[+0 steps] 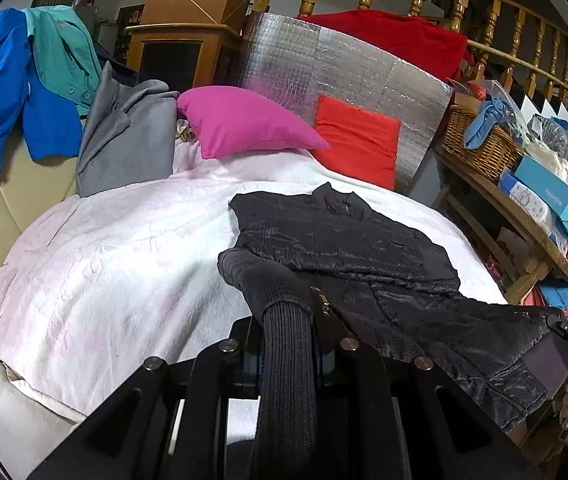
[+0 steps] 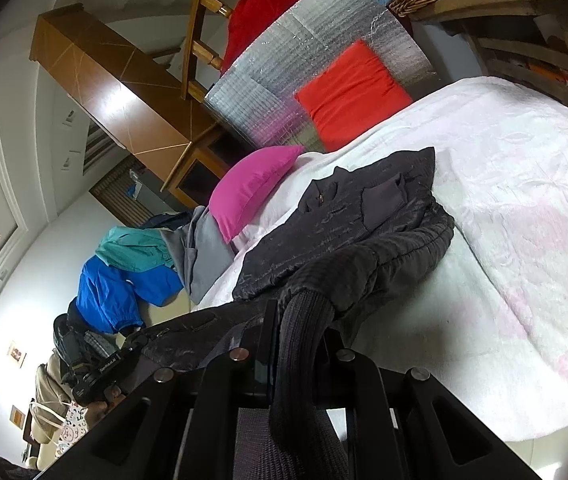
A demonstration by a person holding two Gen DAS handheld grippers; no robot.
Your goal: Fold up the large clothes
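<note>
Left gripper: jaws drawn in on the ribbed knit hem band of a dark quilted zip-front jacket. The band runs straight down between the fingers, bunched into a thick rope; a zip pull sits just beside the grip.

Right gripper: same story, clamped on a second stretch of ribbed band, which hangs through the jaws in a fat roll.

Jacket: collar end lies flat on the pale pink-white bed cover, collar pointing toward the pillows. The hem end is lifted off the cover and slung between the two grippers, sagging in the middle. One sleeve or side panel is doubled over on the body, seen from the right wrist.

Handling, as a judgement: soft and limp throughout, no stiffness to hold a crease. The glossy quilted shell looks slippery and likely to slide on itself once stacked. Padding gives bulk, moderate weight. The ribbed band is the sound hold: grippy, thick, won't slip through. The shell alone would be a poor purchase.

Beyond the jacket's collar: magenta pillow and red-orange cushion, the cushion leaning on a silver foil-quilted panel. Well to the collar's left, a grey garment and blue jacket heaped at the bed's edge.
</note>
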